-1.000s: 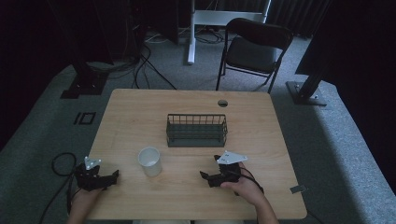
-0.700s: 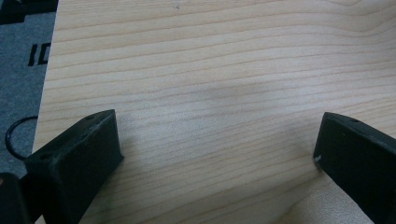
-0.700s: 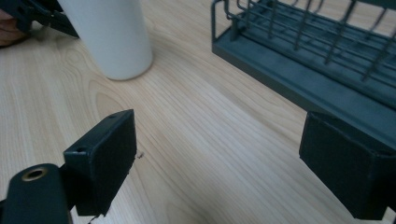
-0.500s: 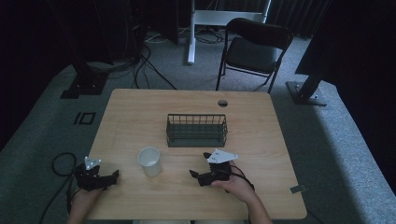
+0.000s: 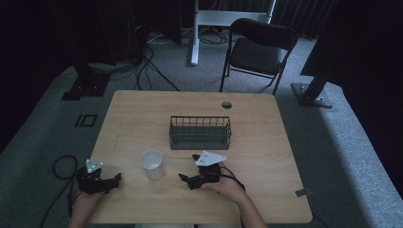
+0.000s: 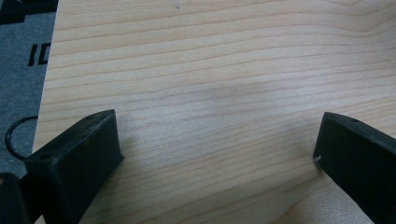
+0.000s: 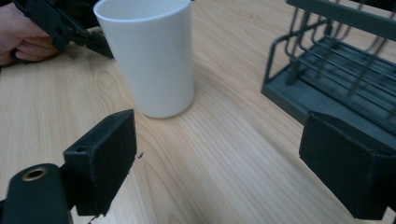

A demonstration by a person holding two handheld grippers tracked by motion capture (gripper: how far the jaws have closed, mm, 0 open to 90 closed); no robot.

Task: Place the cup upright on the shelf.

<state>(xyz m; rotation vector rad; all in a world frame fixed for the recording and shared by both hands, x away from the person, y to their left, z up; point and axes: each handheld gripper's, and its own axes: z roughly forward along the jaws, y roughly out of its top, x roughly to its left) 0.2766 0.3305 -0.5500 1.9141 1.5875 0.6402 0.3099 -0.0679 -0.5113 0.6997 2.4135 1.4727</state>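
Note:
A white cup point(image 5: 152, 164) point(image 7: 150, 53) stands upright on the wooden table point(image 5: 142, 109), in front of a dark wire rack point(image 5: 200, 133) point(image 7: 336, 60). My right gripper point(image 5: 188, 168) point(image 7: 224, 172) is open just right of the cup, its jaws pointing at it with bare table between them. The cup sits a short way ahead of the jaws, apart from them. My left gripper point(image 5: 115, 178) point(image 6: 215, 154) rests open at the table's front left, with nothing but wood grain between its jaws.
A small round hole point(image 5: 226, 105) sits near the table's far edge. A folding chair point(image 5: 256, 47) stands beyond the table. Cables point(image 5: 59, 166) trail over the grey floor at the left. The left table edge point(image 6: 46, 93) runs close to my left gripper.
My right gripper has slid left along the table toward the cup and now sits close beside it. The left gripper has stayed put.

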